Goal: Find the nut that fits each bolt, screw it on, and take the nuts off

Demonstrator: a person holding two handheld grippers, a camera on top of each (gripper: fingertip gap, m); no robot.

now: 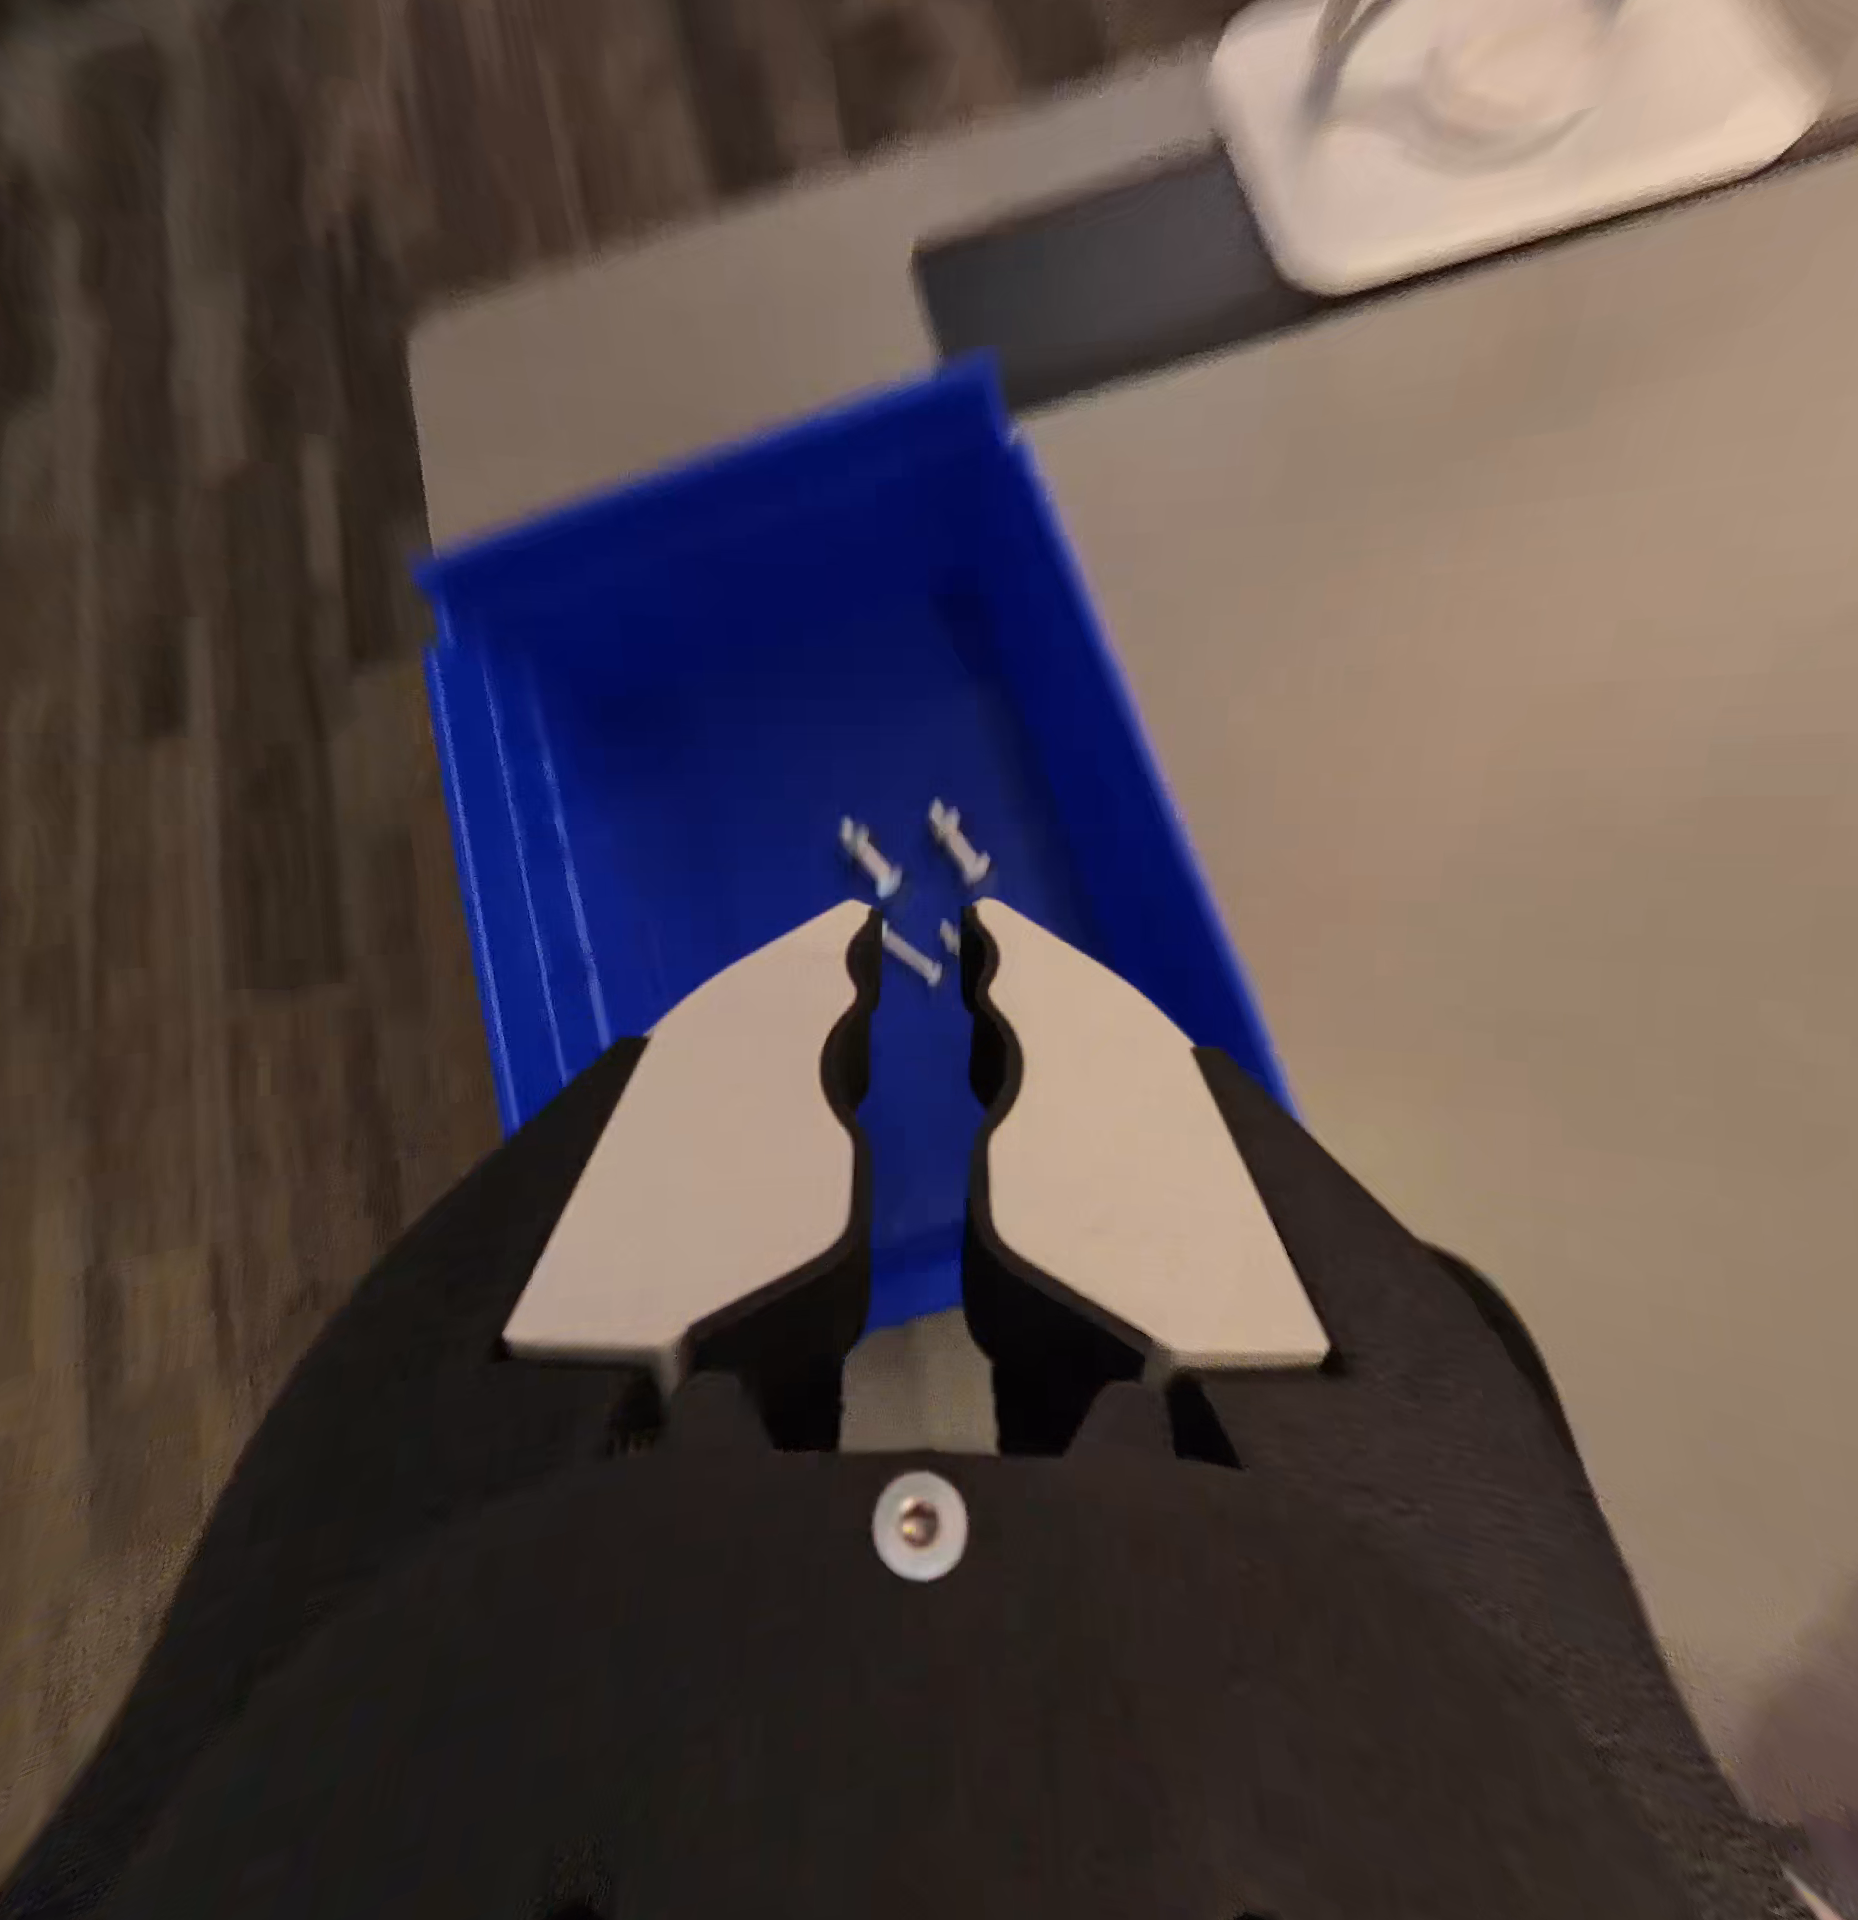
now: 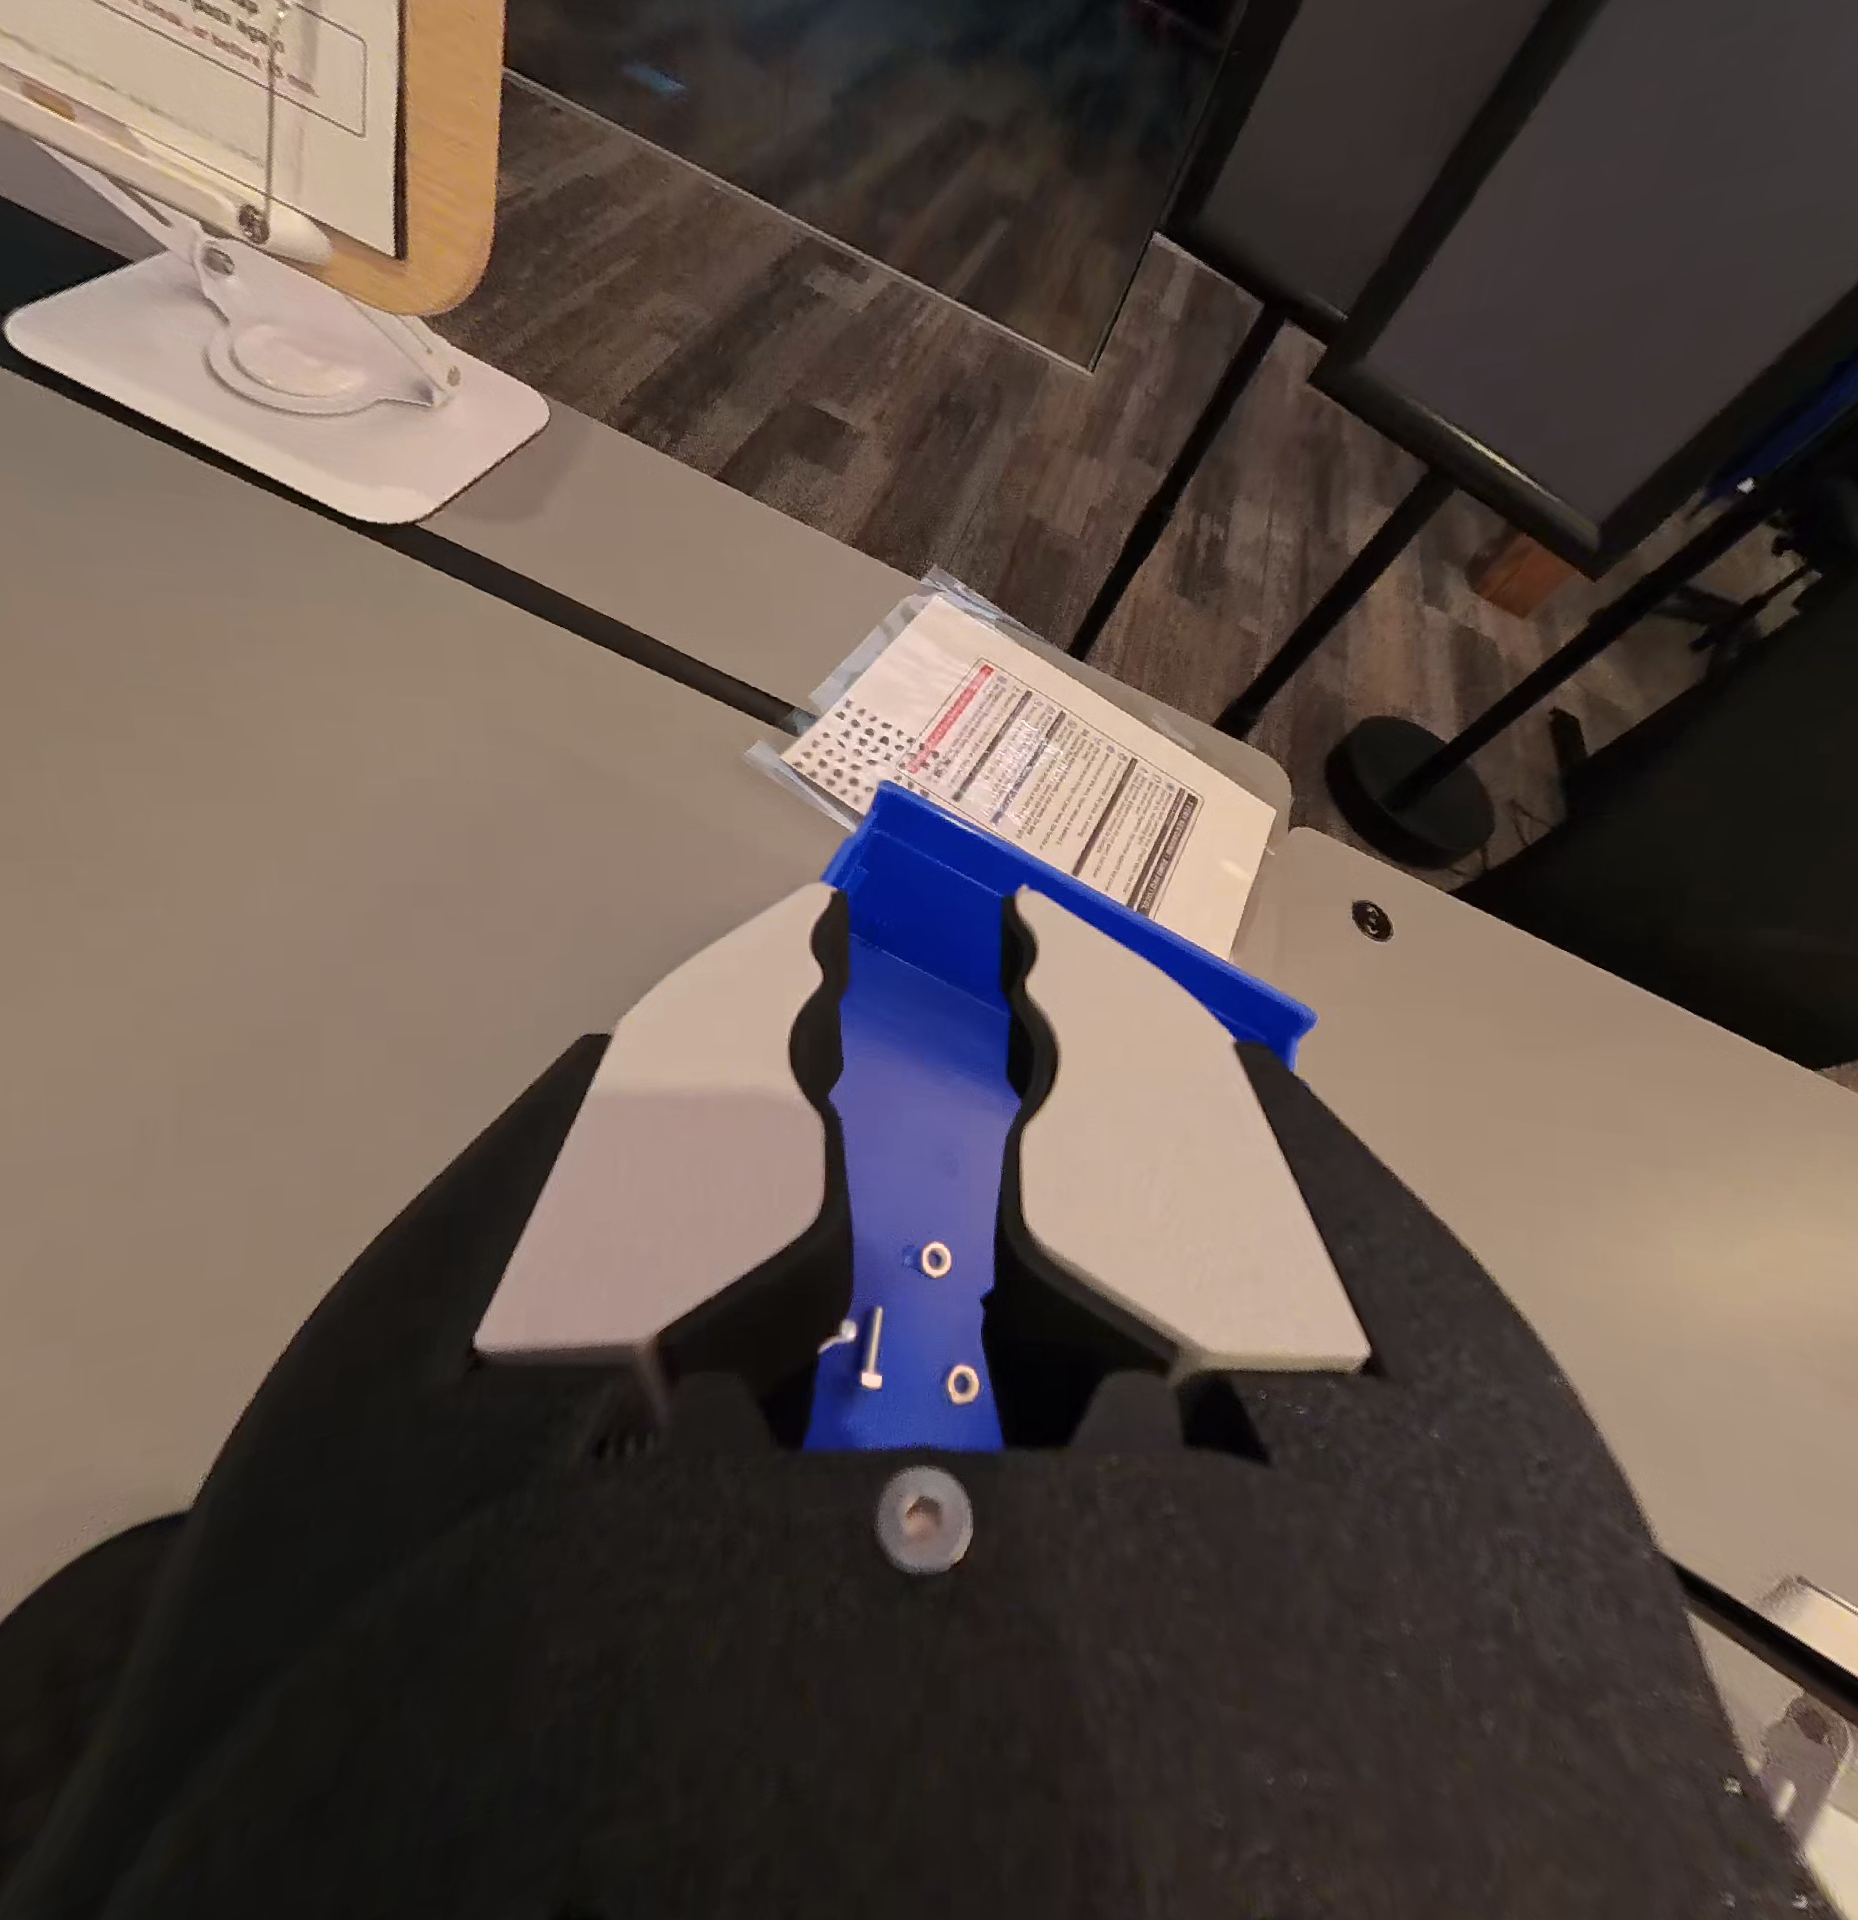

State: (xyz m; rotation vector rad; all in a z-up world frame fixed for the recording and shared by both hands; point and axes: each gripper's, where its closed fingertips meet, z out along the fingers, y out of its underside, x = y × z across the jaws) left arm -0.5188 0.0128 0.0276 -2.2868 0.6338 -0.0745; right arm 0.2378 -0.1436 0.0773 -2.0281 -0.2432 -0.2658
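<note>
Blue bin [image 1: 759, 727] corrals small bolts [image 1: 871, 858] and nuts [image 2: 935, 1258] (keeps them from rolling). Left gripper [image 1: 920, 914] and right gripper [image 2: 920, 904] hover above, jaws parted, empty.

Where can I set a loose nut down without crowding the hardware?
Inside the blue bin, the floor toward its far wall is bare. The grey table between the bin and the white stand is open too. It is crowded by the bolt and nuts.
</note>
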